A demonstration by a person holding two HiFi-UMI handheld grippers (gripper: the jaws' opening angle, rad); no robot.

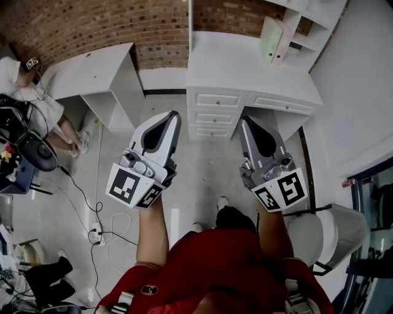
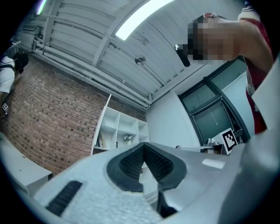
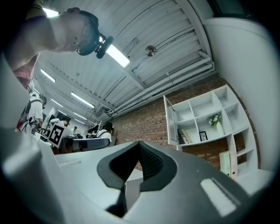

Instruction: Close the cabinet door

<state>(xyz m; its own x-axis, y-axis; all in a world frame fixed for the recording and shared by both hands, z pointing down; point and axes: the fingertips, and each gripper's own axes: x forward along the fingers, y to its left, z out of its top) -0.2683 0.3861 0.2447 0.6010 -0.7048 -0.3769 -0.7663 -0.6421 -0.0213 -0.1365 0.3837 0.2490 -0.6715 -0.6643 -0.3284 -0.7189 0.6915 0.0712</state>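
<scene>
Ahead stands a white desk with drawers, and a white shelf cabinet rises above it against the brick wall. The cabinet door stands open, swung out from the cabinet's left side; it shows edge-on in the left gripper view and as a thin white strip in the head view. My left gripper and right gripper are held side by side over the floor, short of the desk and apart from the door. Both point towards the cabinet with jaws together and nothing between them.
A second white desk stands at the left against the brick wall, with a seated person beside it. Cables and a power strip lie on the floor at the left. A white chair is at the right, by a white wall.
</scene>
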